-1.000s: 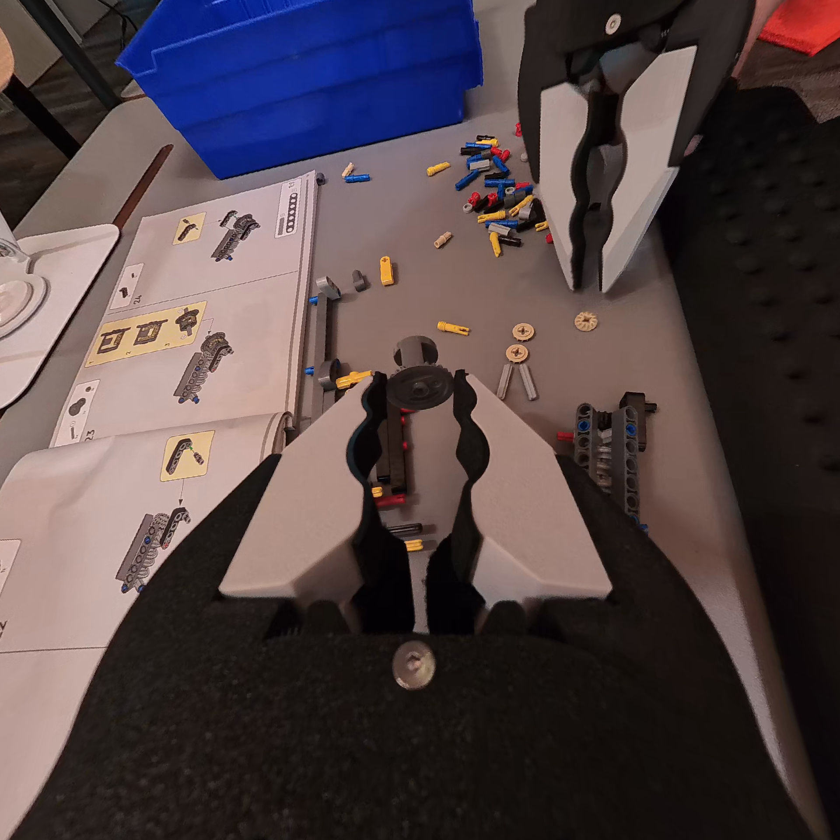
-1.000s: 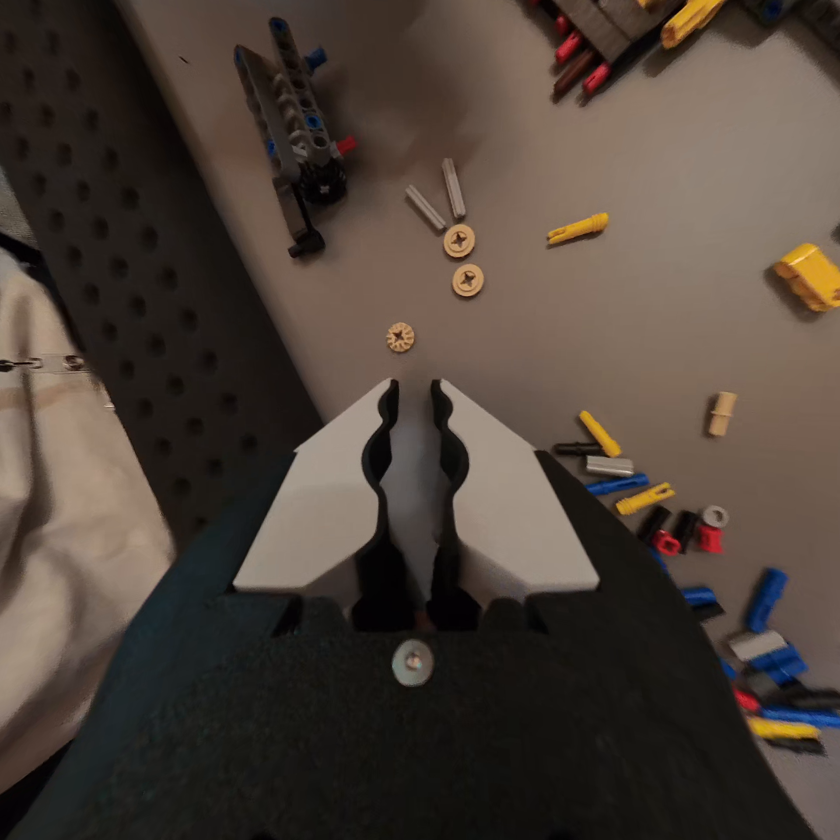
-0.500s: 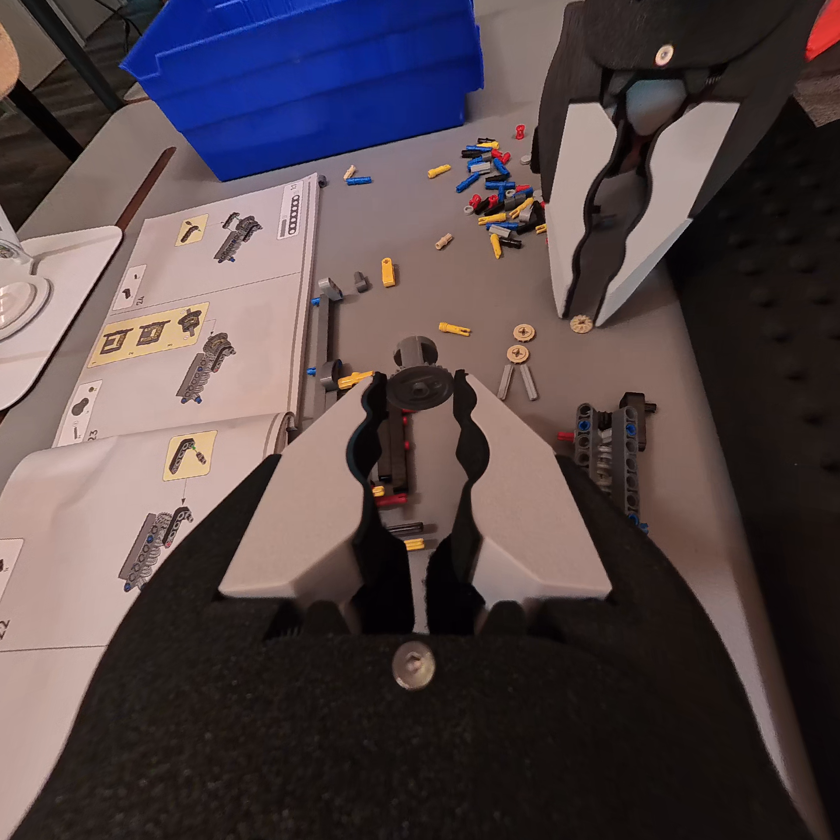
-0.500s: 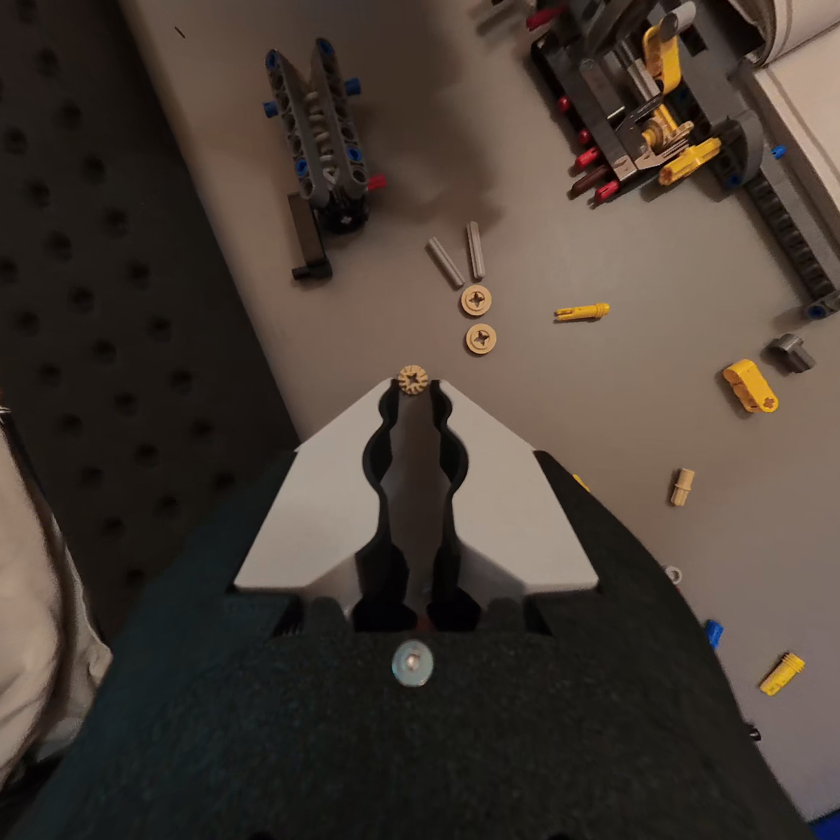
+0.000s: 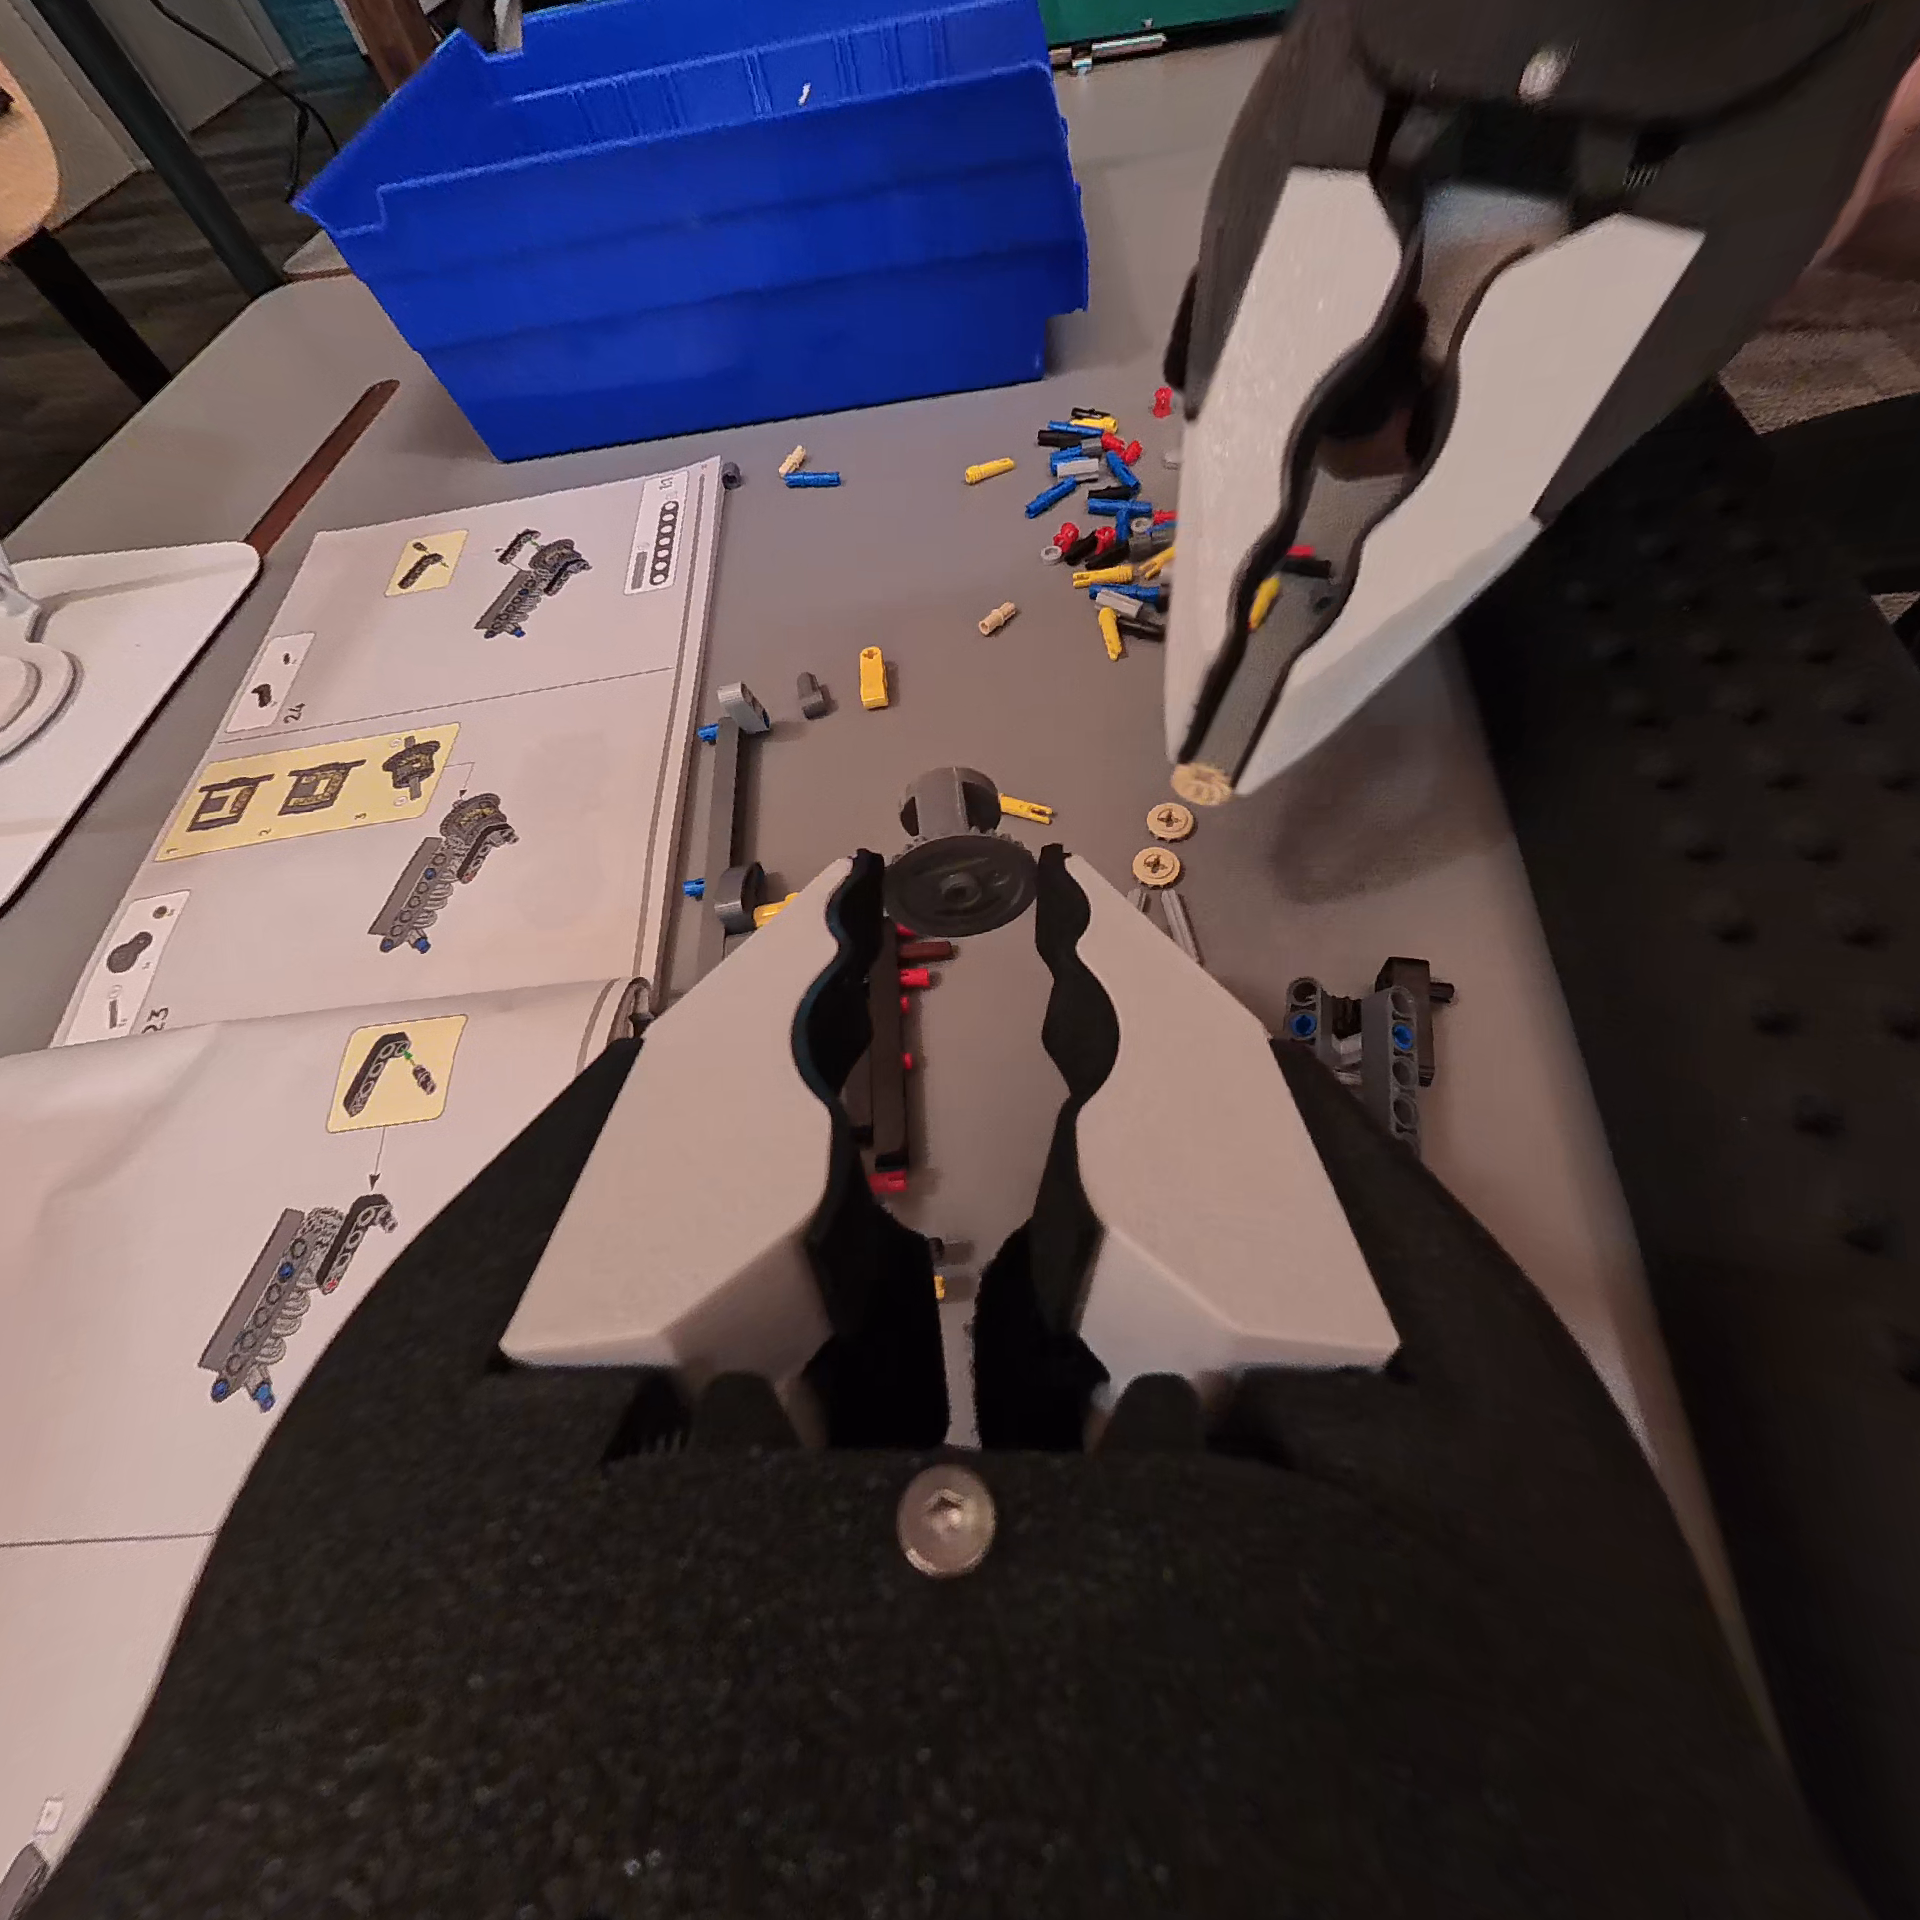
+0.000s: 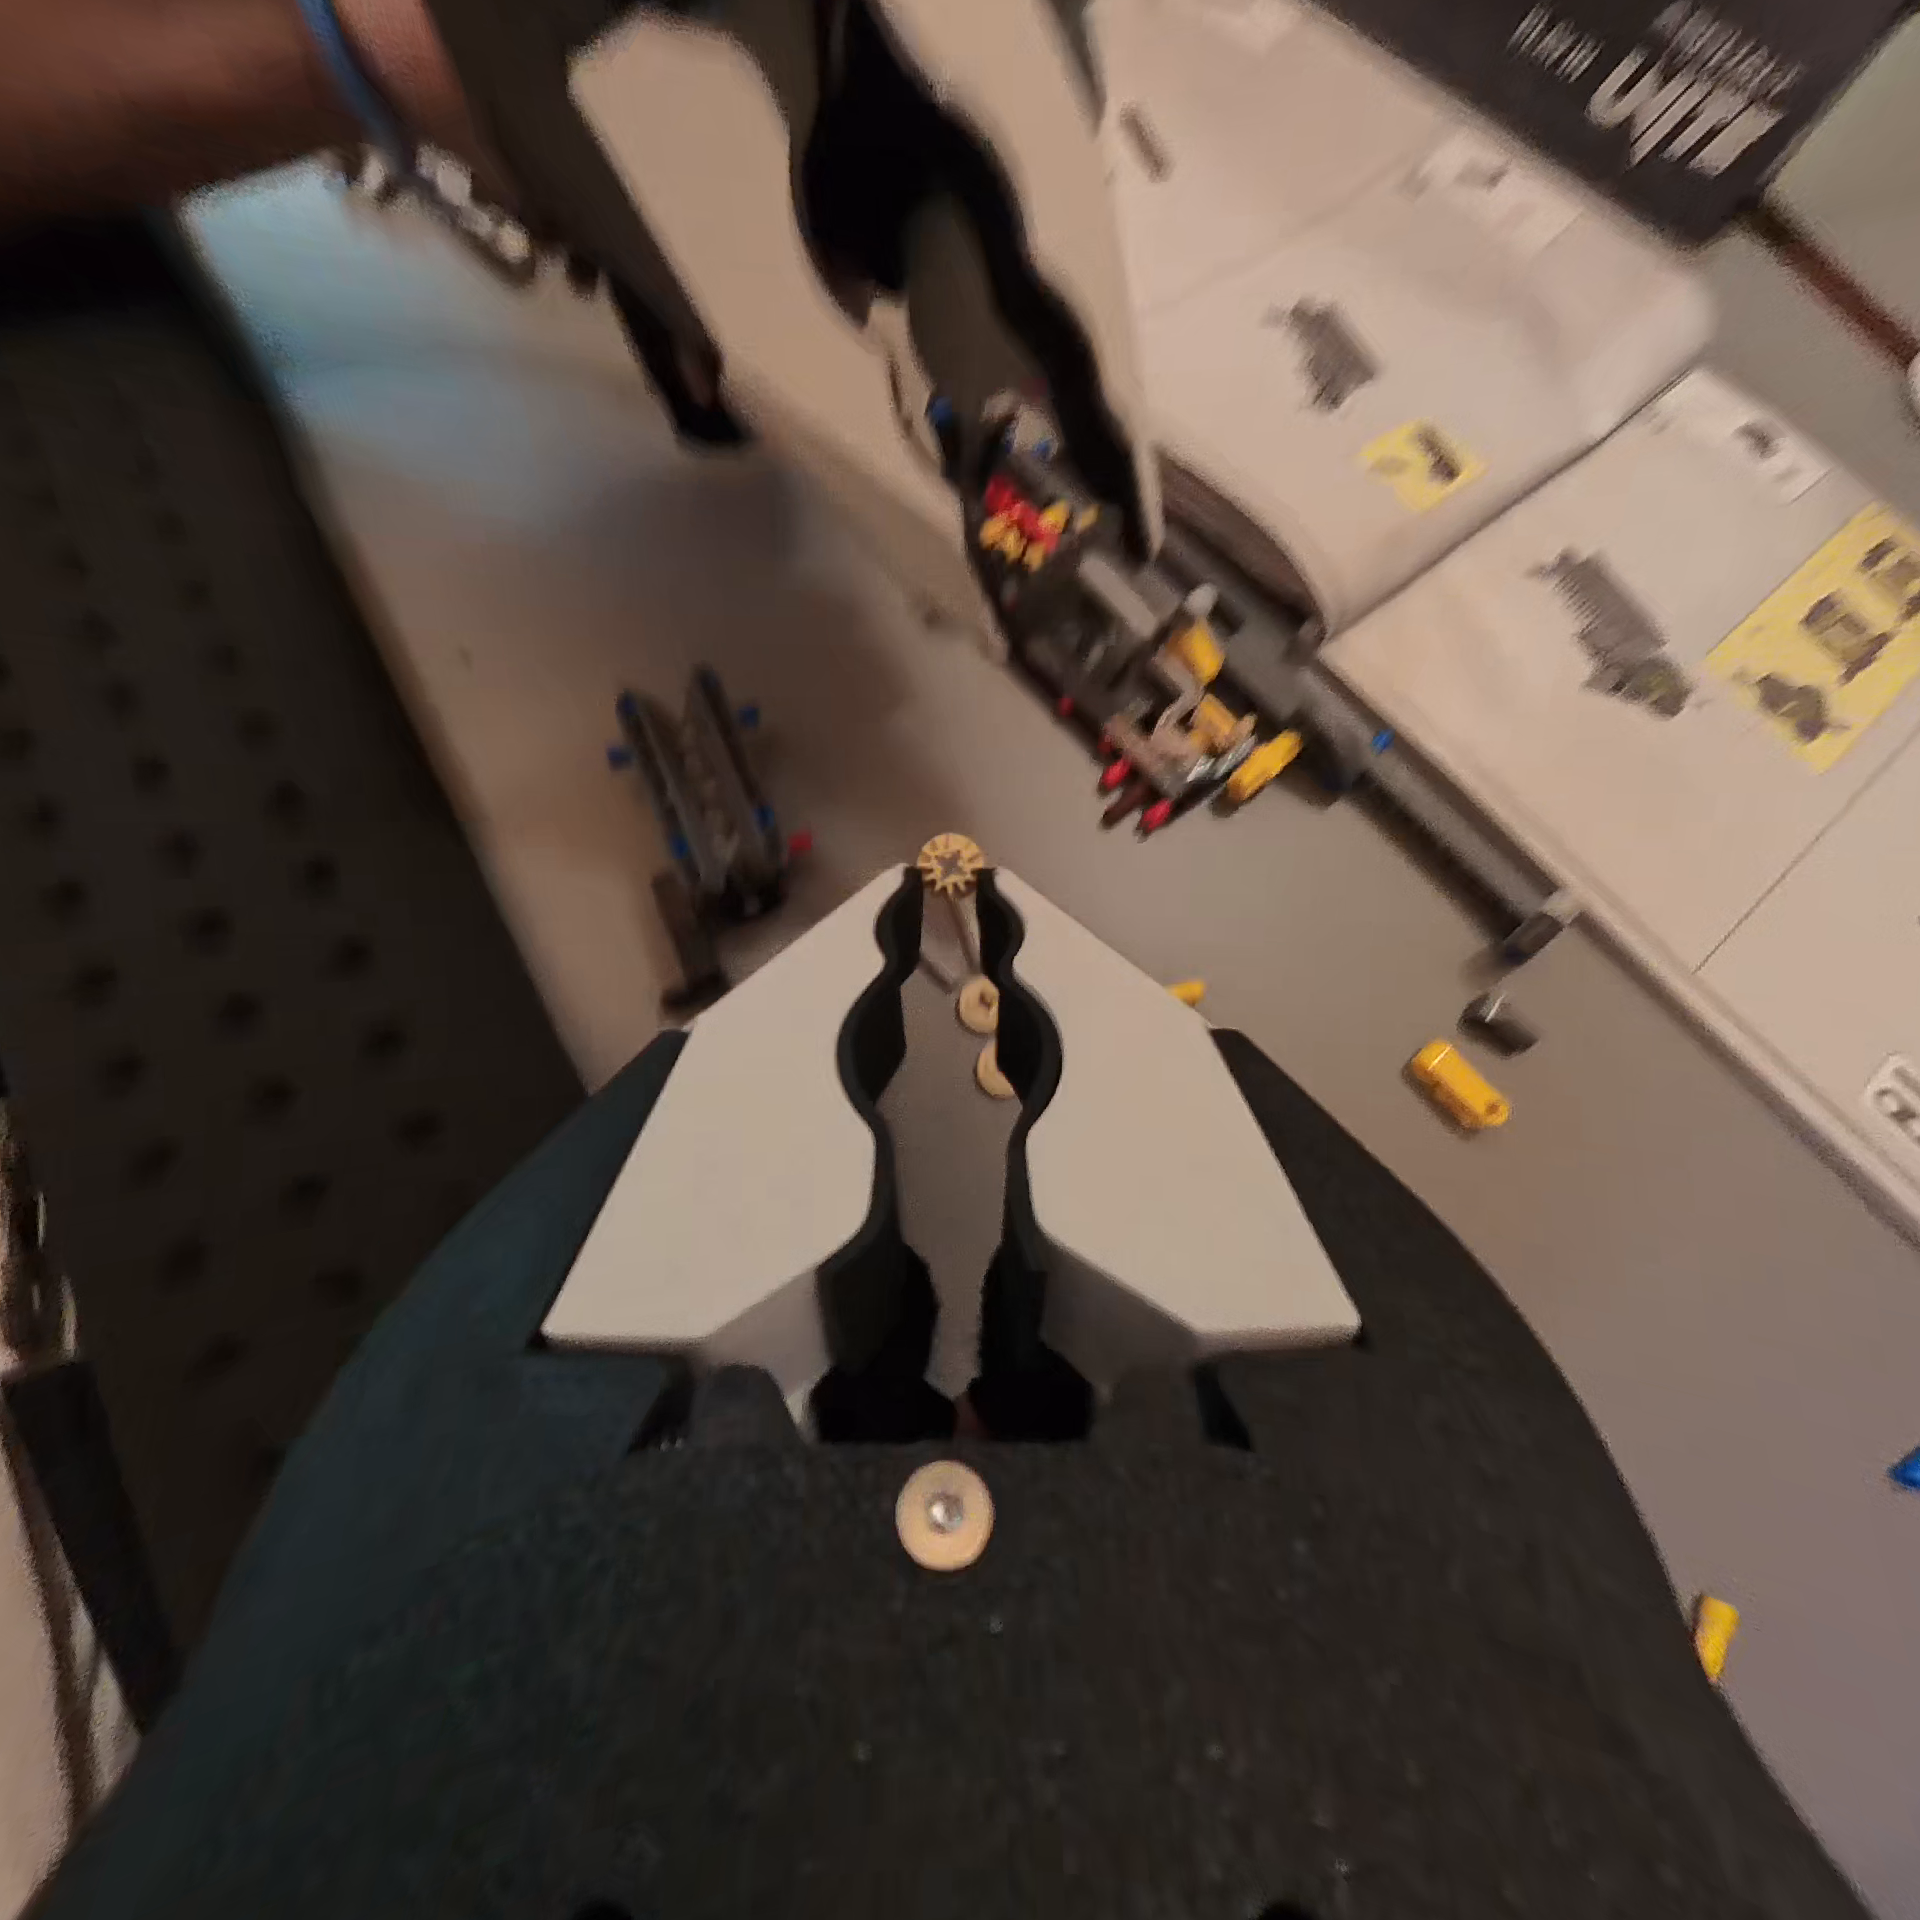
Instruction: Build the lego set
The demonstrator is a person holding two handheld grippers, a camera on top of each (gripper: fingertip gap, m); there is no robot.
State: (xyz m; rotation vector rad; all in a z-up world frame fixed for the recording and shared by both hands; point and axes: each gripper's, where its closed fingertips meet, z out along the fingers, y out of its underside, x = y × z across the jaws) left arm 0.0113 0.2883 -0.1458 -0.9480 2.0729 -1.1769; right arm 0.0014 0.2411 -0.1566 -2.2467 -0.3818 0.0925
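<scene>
My left gripper [image 5: 958, 883] is shut on a dark grey round gear piece [image 5: 961, 896] with a grey drum [image 5: 948, 798] behind it, held over the long dark model frame [image 5: 888, 1049]. My right gripper [image 6: 950, 868] is shut on a small tan toothed gear [image 6: 950, 862] and holds it above the table. In the left wrist view that gripper [image 5: 1205, 779] hangs at the upper right with the tan gear [image 5: 1202, 782] at its tips. In the blurred right wrist view the left gripper [image 6: 1039, 447] stands over the model frame [image 6: 1153, 686].
Two tan discs [image 5: 1164, 842] and two grey axles [image 5: 1179, 920] lie on the grey table. A small beam sub-assembly [image 5: 1361, 1039] sits to the right. A pile of loose pins [image 5: 1101, 520], a blue bin [image 5: 717, 229], an open instruction booklet [image 5: 416, 790] and a black perforated mat [image 5: 1714, 935] surround them. My right fingertips sit around 6 cm from my left ones.
My right gripper came down on the tan gear, shut on it and lifted it off the table, swinging toward the left gripper. My left gripper has stayed still on the gear piece.
</scene>
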